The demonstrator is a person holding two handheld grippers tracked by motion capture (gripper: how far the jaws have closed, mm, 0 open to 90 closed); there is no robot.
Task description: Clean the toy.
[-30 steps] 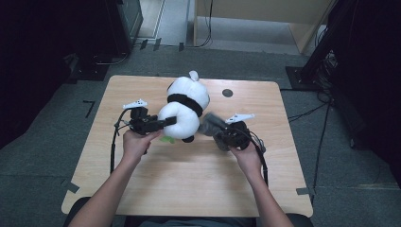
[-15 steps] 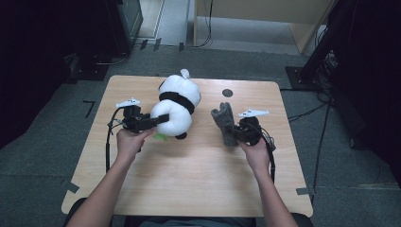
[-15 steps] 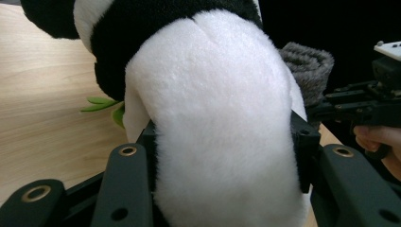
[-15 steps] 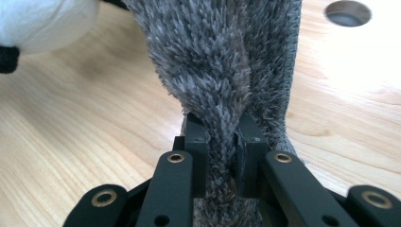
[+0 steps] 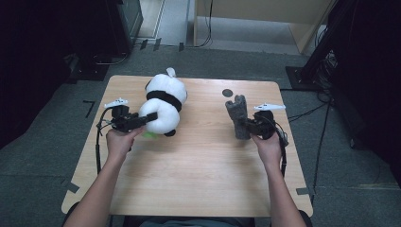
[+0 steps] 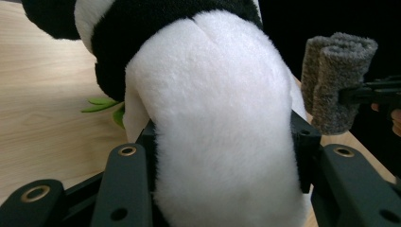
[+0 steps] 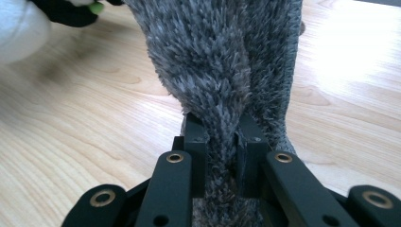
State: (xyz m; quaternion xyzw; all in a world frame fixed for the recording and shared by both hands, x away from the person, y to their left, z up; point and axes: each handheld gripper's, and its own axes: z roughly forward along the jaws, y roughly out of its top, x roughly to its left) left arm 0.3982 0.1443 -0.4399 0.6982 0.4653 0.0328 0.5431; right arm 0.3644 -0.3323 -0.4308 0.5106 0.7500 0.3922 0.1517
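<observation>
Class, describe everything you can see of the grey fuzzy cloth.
The grey cloth looks like thick, shaggy pile fabric, folded or rolled into a narrow bundle with two lobes at its top. It stands roughly upright on the right side of the table, its lower end at or near the wood. The right gripper is shut on it, pinching the pile into a tight crease. It is apart from the panda.

The plush black-and-white panda toy point(image 6: 208, 118) runs off the top and bottom of the left gripper view, its head out of frame, and hides the table beyond. The shaggy grey fabric roll point(image 7: 227, 71) is cut off at the top of the right gripper view. A small green bit point(image 5: 150, 135) under the panda is too small to identify.
</observation>
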